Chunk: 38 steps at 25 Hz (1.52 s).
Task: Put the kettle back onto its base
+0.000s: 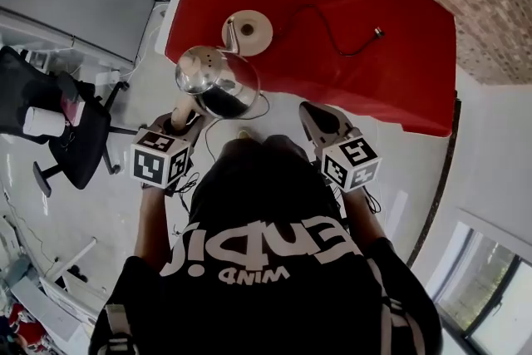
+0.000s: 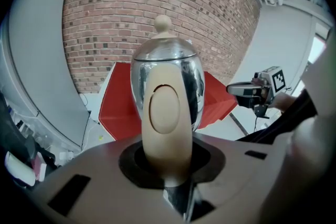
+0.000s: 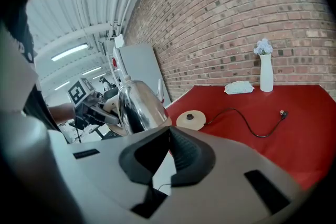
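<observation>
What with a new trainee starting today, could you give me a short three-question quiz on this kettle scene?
1. True or false: the kettle already sits on its base.
2. Which holds the kettle? A. left gripper B. right gripper C. neither
3. Fill in: the plug lies loose on the ___ table.

Key: 1 false, the kettle is held in the air, apart from the base. 2 A. 3 red.
</observation>
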### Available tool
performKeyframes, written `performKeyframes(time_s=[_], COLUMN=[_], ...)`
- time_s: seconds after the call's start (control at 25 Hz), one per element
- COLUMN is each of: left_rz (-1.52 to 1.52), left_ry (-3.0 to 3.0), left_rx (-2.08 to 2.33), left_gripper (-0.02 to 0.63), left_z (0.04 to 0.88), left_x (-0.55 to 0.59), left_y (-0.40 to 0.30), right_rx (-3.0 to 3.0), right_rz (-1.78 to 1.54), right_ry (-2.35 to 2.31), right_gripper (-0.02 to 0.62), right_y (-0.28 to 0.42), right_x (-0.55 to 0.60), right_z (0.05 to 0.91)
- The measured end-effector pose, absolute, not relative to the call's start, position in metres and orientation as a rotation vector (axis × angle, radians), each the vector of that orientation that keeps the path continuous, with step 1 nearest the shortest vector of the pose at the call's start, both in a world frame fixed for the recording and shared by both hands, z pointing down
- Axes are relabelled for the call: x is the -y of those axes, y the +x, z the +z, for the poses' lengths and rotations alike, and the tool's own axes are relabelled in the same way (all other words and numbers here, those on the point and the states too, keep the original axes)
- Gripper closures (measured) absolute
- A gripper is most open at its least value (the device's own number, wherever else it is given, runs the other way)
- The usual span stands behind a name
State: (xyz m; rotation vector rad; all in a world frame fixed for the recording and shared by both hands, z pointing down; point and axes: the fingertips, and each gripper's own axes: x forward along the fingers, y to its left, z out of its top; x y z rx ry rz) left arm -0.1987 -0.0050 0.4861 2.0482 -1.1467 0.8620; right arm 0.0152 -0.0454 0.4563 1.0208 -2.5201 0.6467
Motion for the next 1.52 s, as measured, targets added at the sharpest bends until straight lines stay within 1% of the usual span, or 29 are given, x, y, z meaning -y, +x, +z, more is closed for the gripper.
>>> performKeyframes(time_s=[0.8,1.52], left_rz=[0.849,0.841], left_ry=[2.008,2.039], left_rx=[1.199,1.221], left_gripper=[0.531,0.531], left_z=[0.485,0.492], left_x=[0.053,0.126], left_y=[-0.193,-0.184], right_rx=[2.556,2.548], right_rz=[0.653,0.654], right_ry=[0.964,0.988], right_gripper=[0.572,0.572], right_y=[0.019,0.032], right_x=[0.093,0.121], right_z=[0.455,0.456])
